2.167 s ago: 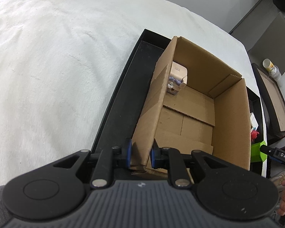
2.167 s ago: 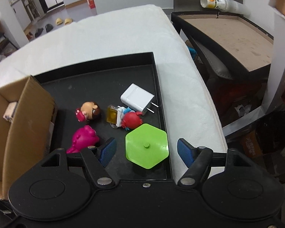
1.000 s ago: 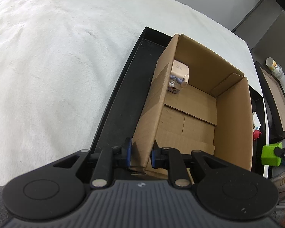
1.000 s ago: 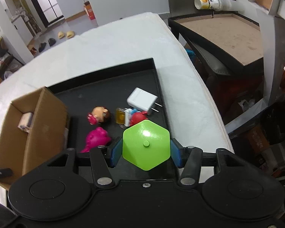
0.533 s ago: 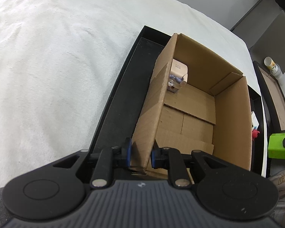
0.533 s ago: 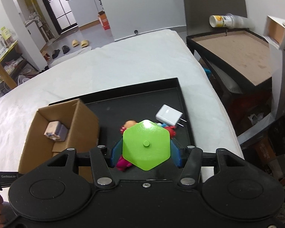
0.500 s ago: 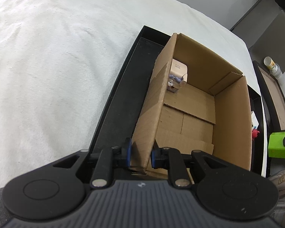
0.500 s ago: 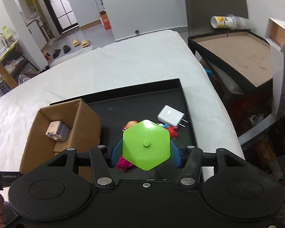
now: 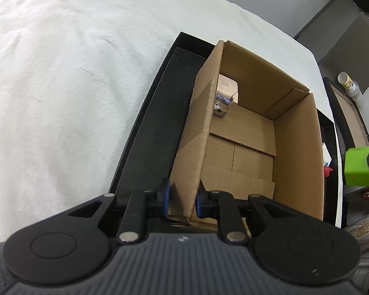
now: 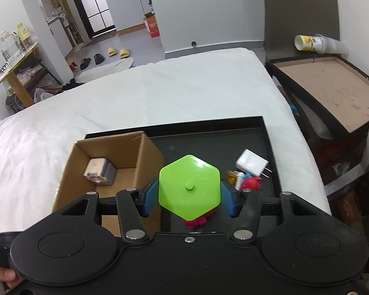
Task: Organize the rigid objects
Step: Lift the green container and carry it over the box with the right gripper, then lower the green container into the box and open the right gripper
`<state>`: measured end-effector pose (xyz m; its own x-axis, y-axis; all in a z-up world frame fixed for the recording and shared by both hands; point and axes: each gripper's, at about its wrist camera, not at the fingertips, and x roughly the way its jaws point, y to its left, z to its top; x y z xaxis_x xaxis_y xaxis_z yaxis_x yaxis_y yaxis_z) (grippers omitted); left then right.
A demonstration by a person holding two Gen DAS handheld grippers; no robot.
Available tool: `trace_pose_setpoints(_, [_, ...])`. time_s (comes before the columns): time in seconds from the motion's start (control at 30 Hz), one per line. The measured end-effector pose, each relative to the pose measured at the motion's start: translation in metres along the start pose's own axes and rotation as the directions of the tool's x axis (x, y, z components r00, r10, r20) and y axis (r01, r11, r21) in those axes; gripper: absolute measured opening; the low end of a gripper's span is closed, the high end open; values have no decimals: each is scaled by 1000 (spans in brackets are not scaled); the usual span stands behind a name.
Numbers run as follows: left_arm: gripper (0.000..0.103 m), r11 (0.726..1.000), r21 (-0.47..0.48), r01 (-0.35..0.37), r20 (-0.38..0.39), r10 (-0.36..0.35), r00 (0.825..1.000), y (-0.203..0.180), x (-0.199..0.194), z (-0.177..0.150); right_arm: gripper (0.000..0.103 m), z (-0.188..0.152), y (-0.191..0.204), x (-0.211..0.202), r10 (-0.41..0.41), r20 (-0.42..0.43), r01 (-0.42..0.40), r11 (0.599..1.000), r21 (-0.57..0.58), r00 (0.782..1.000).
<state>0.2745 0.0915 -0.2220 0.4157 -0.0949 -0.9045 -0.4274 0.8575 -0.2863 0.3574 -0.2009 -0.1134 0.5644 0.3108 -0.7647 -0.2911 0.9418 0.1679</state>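
Note:
My right gripper (image 10: 189,198) is shut on a bright green hexagonal block (image 10: 189,187), held in the air above the black tray (image 10: 265,132). The same green block (image 9: 359,166) shows at the right edge of the left wrist view. My left gripper (image 9: 182,200) is shut on the near left wall of an open cardboard box (image 9: 297,152) that stands in the tray. A small beige and lilac box (image 10: 99,169) lies in the box's far corner. On the tray to the right lie a white charger (image 10: 251,162), a red toy (image 10: 251,183) and a pink toy (image 10: 195,222), partly hidden by the block.
The tray rests on a white padded surface (image 10: 160,93). To the right stands a dark side table with a brown top (image 10: 332,83) and a lying paper cup (image 10: 312,42). A hand (image 10: 2,276) shows at the lower left corner.
My right gripper closed on the green block, then lifted it up and toward the cardboard box. My left gripper kept its hold on the box wall without moving.

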Motion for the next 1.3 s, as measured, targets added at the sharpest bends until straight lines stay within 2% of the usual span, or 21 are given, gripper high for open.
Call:
trace_pose_setpoints(0.77, [19,1000,6,19,3,-19,1000,1,-1,-1,52,20,83,38,69,-48,-74,990,-120,996])
trace_pose_setpoints(1.3, [19,1000,-14,21,-13,-21,1000,2,1,3,53,19,108,80,66,-92,-81,983,-167,994])
